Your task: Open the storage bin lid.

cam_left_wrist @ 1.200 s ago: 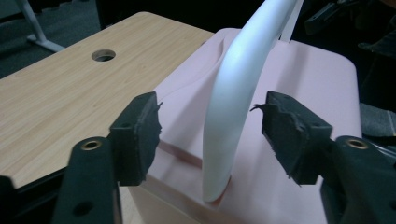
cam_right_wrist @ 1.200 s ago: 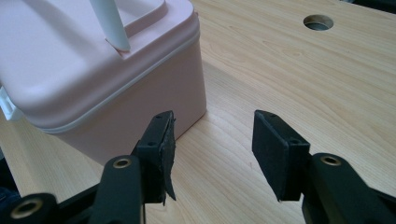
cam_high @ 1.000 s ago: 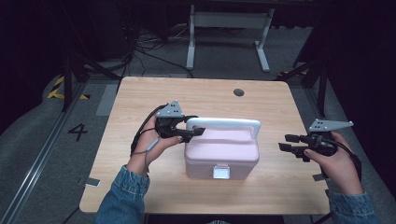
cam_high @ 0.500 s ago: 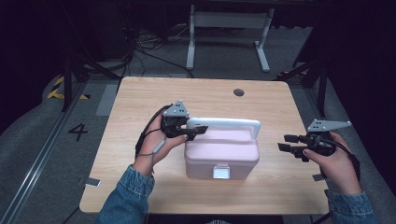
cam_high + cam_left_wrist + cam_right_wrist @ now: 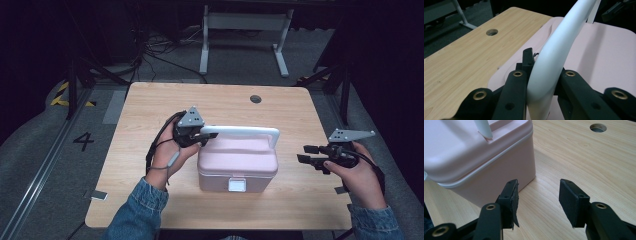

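Note:
A pink lidded box (image 5: 237, 165) stands near the front middle of the wooden table (image 5: 150, 105), its white latch (image 5: 236, 185) facing the person. Its white handle (image 5: 245, 132) is raised upright over the lid. My left gripper (image 5: 201, 136) is shut on the left end of that handle (image 5: 554, 52), the black jaws pressed against both sides of it. My right gripper (image 5: 304, 154) hovers to the right of the box, open, nothing between its pads (image 5: 571, 200). In the right gripper view the box (image 5: 481, 157) sits just ahead and to the left.
A round cable hole (image 5: 256, 98) lies at the back of the table, also visible as a hole (image 5: 598, 127) in the right gripper view. A white metal stand (image 5: 240, 30) is on the floor behind. Bare tabletop spreads left of the box.
My left gripper has shifted right and closed in on the handle's left end. The right gripper has barely moved.

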A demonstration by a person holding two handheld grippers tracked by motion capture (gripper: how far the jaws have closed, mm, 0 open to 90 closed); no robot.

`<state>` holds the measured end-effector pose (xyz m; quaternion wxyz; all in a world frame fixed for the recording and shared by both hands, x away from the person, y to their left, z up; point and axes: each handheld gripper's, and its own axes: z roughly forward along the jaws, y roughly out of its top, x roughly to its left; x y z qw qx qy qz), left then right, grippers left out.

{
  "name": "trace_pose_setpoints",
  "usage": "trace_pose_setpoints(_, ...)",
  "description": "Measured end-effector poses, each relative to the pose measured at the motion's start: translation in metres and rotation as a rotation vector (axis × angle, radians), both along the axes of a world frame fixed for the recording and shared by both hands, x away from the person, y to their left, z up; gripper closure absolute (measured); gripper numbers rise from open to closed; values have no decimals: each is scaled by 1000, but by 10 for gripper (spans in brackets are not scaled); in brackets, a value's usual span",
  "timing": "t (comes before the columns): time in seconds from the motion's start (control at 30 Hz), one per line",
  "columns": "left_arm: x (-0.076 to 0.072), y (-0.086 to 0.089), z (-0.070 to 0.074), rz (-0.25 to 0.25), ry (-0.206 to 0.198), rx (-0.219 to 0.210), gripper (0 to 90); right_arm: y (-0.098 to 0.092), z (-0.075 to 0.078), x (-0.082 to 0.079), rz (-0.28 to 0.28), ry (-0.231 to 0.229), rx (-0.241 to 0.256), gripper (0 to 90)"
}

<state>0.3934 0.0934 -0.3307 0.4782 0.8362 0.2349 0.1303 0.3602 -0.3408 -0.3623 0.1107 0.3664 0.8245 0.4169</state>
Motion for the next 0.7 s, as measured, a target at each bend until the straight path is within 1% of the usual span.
trace_pose_setpoints(0.03,0,0,0,0,0,0,816,0,0,0,5,-1,2,508)
trace_pose_setpoints(0.1,3,0,3,-7,10,-15,817,0,0,0,17,-2,10,511)
trace_pose_setpoints(0.13,3,1,4,-9,12,-14,817,0,0,0,17,-4,11,514)
trace_pose_setpoints(0.2,5,1,4,-8,16,-31,816,0,2,-1,16,-5,19,522)
trace_pose_setpoints(0.27,7,3,5,-11,27,-30,816,1,4,-1,23,-10,31,530)
trace_pose_setpoints(0.33,9,3,6,-14,27,-35,816,2,5,-2,30,-10,33,542)
trace_pose_setpoints(0.37,11,3,8,-17,41,-34,816,2,5,-3,35,-11,33,553)
trace_pose_setpoints(0.4,12,3,9,-18,53,-30,816,3,5,-3,32,-1,37,565)
trace_pose_setpoints(0.43,14,2,10,-20,56,-29,816,4,5,-4,30,25,47,574)
trace_pose_setpoints(0.47,14,2,12,-17,56,-23,816,6,5,-5,38,37,52,593)
trace_pose_setpoints(0.5,16,2,14,-16,53,-15,816,7,5,-5,49,38,44,622)
trace_pose_setpoints(0.53,17,2,16,-17,51,-9,816,9,6,-6,57,44,43,660)
trace_pose_setpoints(0.57,17,2,17,-14,53,-3,815,11,7,-6,65,49,46,679)
trace_pose_setpoints(0.6,18,2,18,-15,57,-4,815,12,8,-7,74,50,52,689)
trace_pose_setpoints(0.7,21,3,19,-21,81,-13,816,16,13,-8,97,37,66,756)
